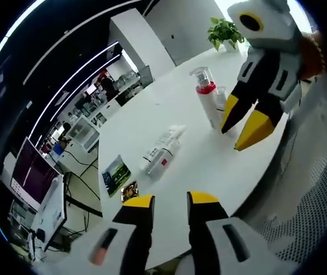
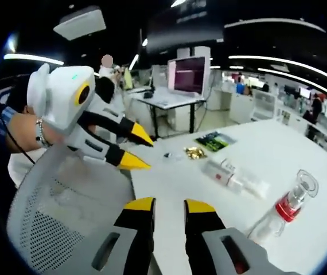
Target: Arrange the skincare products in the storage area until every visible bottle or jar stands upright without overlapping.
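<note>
fallen bottle (image 1: pixel 162 152) lies on table (image 1: pixel 221 166) beyond empty left gripper (image 1: pixel 171 201).

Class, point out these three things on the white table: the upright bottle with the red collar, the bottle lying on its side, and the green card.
Upright bottle (image 1: pixel 209 100), left gripper view, white body.
Lying bottle (image 1: pixel 162 152), left gripper view, mid-body.
Green card (image 2: pixel 215 141), right gripper view, centre.

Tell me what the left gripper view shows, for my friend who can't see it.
A white bottle lies on its side on a white table, while a red-collared pump bottle stands upright farther along. The left gripper has its yellow-tipped jaws apart with nothing between them, and the right gripper comes in beside the upright bottle. A potted plant stands at the table's far end.
</note>
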A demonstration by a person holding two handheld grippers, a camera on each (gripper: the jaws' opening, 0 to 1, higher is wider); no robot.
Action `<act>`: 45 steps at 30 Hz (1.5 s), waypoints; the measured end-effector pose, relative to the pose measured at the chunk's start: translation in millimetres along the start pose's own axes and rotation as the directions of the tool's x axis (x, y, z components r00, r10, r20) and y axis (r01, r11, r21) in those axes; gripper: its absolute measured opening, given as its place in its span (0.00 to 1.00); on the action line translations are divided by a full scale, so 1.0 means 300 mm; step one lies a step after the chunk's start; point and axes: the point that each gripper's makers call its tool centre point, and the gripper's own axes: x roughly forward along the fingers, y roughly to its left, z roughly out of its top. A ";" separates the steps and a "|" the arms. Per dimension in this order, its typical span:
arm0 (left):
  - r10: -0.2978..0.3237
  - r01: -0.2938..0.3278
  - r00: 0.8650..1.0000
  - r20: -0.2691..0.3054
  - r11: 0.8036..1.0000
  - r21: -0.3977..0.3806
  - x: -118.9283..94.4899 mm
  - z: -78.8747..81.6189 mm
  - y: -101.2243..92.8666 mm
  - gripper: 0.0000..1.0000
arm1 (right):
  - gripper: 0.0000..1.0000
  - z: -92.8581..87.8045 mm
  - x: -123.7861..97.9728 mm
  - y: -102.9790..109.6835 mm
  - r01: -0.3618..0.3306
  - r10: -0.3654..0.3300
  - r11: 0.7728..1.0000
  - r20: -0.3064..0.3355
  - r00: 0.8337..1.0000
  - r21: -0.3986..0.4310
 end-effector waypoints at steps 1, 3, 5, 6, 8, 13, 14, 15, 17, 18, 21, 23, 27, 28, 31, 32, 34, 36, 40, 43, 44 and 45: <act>0.002 -0.002 1.000 -0.001 1.000 -0.016 0.001 -0.002 0.007 0.25 | 0.14 -0.004 -0.002 -0.015 0.023 -0.023 1.000 -0.005 1.000 -0.011; 0.000 0.000 1.000 -0.007 0.999 -0.037 0.001 -0.008 0.010 0.25 | 0.13 -0.008 -0.001 -0.014 0.022 -0.022 1.000 -0.008 1.000 -0.011; 0.006 -0.006 1.000 0.007 1.000 -0.031 -0.003 -0.002 0.010 0.24 | 0.14 -0.007 0.000 -0.013 0.020 -0.020 1.000 -0.010 1.000 -0.012; 0.007 -0.007 1.000 0.011 1.000 -0.026 -0.004 0.001 0.009 0.24 | 0.14 -0.001 0.001 -0.013 0.024 -0.024 0.999 -0.003 1.000 -0.023; 0.005 -0.005 1.000 0.009 1.000 -0.022 -0.001 0.000 0.008 0.25 | 0.14 0.006 0.000 -0.015 0.033 -0.033 0.998 0.004 0.999 -0.046; 0.020 -0.020 1.000 0.004 0.999 -0.041 0.001 -0.001 0.024 0.27 | 0.14 0.021 -0.005 -0.033 0.063 -0.061 0.994 0.020 0.998 -0.089; 0.026 -0.026 1.000 0.004 0.999 -0.046 0.000 -0.003 0.030 0.27 | 0.14 0.026 -0.005 -0.034 0.063 -0.060 0.994 0.027 0.998 -0.090; 0.033 -0.033 0.999 0.003 0.998 -0.049 0.000 -0.005 0.034 0.27 | 0.15 0.032 -0.003 -0.031 0.059 -0.056 0.994 0.033 0.998 -0.091; 0.059 -0.059 0.998 0.003 0.996 -0.063 -0.004 -0.008 0.054 0.26 | 0.15 0.045 0.003 -0.023 0.051 -0.046 0.994 0.045 0.998 -0.101; 0.067 -0.066 0.998 0.005 0.995 -0.074 -0.006 -0.008 0.062 0.26 | 0.16 0.050 0.005 -0.020 0.049 -0.044 0.993 0.049 0.998 -0.112; 0.096 -0.093 0.995 0.023 0.989 -0.116 -0.016 -0.003 0.090 0.26 | 0.16 0.059 0.010 -0.006 0.040 -0.032 0.988 0.058 0.998 -0.148; 0.105 -0.100 0.994 0.026 0.985 -0.139 -0.022 -0.004 0.098 0.26 | 0.16 0.071 0.008 0.004 0.035 -0.023 0.985 0.074 0.997 -0.169; 0.126 -0.113 0.990 0.059 0.974 -0.194 -0.038 0.007 0.120 0.27 | 0.16 0.110 0.012 0.005 0.032 -0.016 0.991 0.118 0.993 -0.132; 0.126 -0.110 0.990 0.070 0.974 -0.198 -0.040 0.012 0.124 0.27 | 0.16 0.124 0.011 0.000 0.035 -0.019 0.992 0.133 0.991 -0.118; 0.111 -0.079 0.985 0.130 0.970 -0.228 -0.053 0.051 0.133 0.28 | 0.18 0.190 -0.008 -0.050 0.098 -0.074 0.987 0.181 0.981 -0.124; 0.099 -0.067 0.986 0.134 0.972 -0.227 -0.058 0.053 0.130 0.28 | 0.18 0.206 -0.016 -0.069 0.122 -0.099 0.985 0.185 0.978 -0.120; 0.092 -0.073 0.983 0.159 0.990 -0.123 -0.064 0.058 0.134 0.29 | 0.17 0.248 -0.033 -0.100 0.148 -0.131 0.986 0.195 0.972 -0.074; 0.101 -0.098 0.982 0.157 0.995 -0.027 -0.051 0.038 0.146 0.29 | 0.18 0.293 -0.047 -0.135 0.177 -0.155 0.981 0.211 0.965 -0.085; 0.029 -0.019 0.990 0.139 0.997 -0.074 -0.020 0.007 0.141 0.29 | 0.17 0.386 -0.107 -0.241 0.293 -0.275 0.956 0.264 0.925 -0.031; 0.017 0.002 0.986 0.165 0.993 -0.116 -0.018 0.010 0.144 0.30 | 0.17 0.431 -0.151 -0.280 0.339 -0.323 0.941 0.307 0.895 -0.001; -0.007 0.031 0.988 0.157 0.988 -0.154 -0.018 0.001 0.125 0.30 | 0.17 0.431 -0.164 -0.299 0.356 -0.337 0.935 0.295 0.894 -0.011; -0.008 0.030 0.988 0.156 0.990 -0.140 -0.019 0.000 0.124 0.30 | 0.17 0.430 -0.174 -0.312 0.377 -0.358 0.926 0.284 0.890 -0.015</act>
